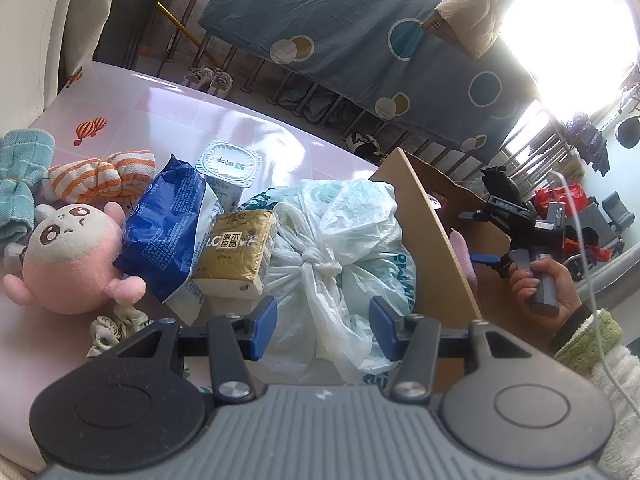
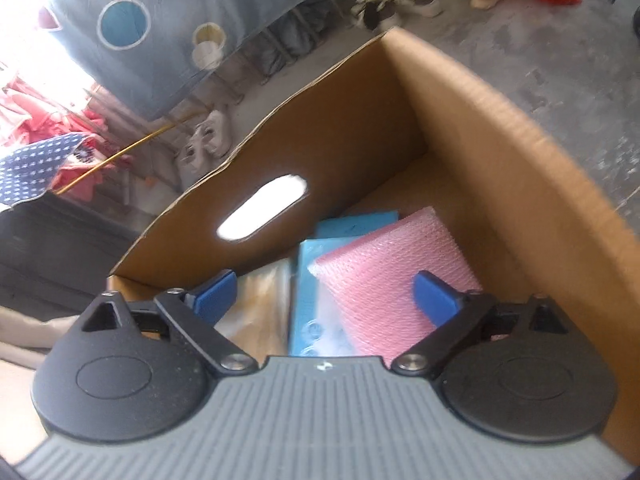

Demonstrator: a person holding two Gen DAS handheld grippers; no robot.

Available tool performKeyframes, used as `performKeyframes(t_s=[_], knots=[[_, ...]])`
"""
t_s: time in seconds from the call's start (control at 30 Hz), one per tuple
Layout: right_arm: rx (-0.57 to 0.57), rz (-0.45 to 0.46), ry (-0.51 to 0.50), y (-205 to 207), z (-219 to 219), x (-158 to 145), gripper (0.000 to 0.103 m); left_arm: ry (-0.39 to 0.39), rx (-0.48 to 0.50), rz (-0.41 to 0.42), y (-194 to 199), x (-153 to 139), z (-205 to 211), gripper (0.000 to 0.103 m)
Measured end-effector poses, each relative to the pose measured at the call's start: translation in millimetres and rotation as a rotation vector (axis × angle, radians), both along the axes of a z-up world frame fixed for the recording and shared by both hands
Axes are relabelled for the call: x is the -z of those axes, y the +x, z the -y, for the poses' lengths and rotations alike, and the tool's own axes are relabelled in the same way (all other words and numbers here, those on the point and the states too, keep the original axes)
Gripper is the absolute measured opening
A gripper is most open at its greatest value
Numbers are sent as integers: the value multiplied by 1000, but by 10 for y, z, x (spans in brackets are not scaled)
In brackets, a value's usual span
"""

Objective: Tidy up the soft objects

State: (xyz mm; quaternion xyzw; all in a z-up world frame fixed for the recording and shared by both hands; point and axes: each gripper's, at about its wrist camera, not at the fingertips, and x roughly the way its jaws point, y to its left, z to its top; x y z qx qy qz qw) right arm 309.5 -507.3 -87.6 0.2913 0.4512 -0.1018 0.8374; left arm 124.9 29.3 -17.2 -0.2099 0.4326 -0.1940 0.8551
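In the left wrist view my left gripper (image 1: 323, 326) is open, its blue pads on either side of a knotted white plastic bag (image 1: 340, 256) on the pink table (image 1: 224, 120). Left of the bag lie a gold tissue pack (image 1: 236, 254), a blue packet (image 1: 164, 224), a pink plush toy (image 1: 68, 256), an orange-striped towel (image 1: 104, 176) and a teal cloth (image 1: 20, 176). My right gripper (image 2: 326, 294) is open and empty above the cardboard box (image 2: 520, 184), over a pink bubble-wrap pouch (image 2: 396, 268) and blue items (image 2: 308, 292) inside.
A white yogurt cup (image 1: 228, 168) stands behind the blue packet. The box wall (image 1: 436, 232) rises right beside the bag. A small patterned cloth (image 1: 116, 328) lies near my left finger. A hanging blue sheet (image 1: 360, 32) and shoes on the floor are beyond the table.
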Motion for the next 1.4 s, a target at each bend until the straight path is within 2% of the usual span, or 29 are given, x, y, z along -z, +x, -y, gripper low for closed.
performKeyframes(t_s=[0.1, 0.27, 0.43, 0.57, 0.63, 0.7, 0.73, 0.77, 0.83, 0.97, 1.13, 1.3, 1.33, 1.4], knots=[[-4, -41, -50, 60, -54, 43, 91, 2, -2, 1, 2, 0, 2, 52], [-78, -131, -243, 151, -368, 64, 92, 3, -7, 3, 3, -15, -9, 52], [-96, -154, -232, 20, -466, 0, 90, -4, -1, 12, -10, -38, -18, 52], [-73, -224, -243, -80, -374, 112, 90, -13, 2, 9, -13, -29, -18, 53], [-67, -215, -251, -112, -362, 131, 90, -14, 3, 8, -22, -29, -17, 53], [-89, -182, -214, -102, -357, 138, 82, -13, 3, 9, -27, -32, -18, 53], [-101, -177, -209, -88, -370, 140, 71, -12, 1, 9, -29, -35, -21, 53], [-112, -177, -208, -74, -389, 135, 65, -12, -1, 10, -32, -37, -25, 53], [-140, -175, -228, -50, -441, 131, 64, -16, -6, 9, -29, -40, -38, 53], [-186, -175, -316, -48, -532, 112, 62, -23, -8, 9, -40, -52, -51, 53], [-178, -221, -421, -136, -539, 94, 59, -27, -7, 10, -54, -63, -58, 53], [-289, -289, -597, -275, -693, 81, 55, -36, -9, 15, -76, -77, -78, 53], [-302, -291, -623, -337, -715, 59, 55, -38, -9, 16, -81, -81, -80, 53], [-305, -278, -645, -401, -723, -27, 65, -40, -8, 18, -92, -83, -86, 53]])
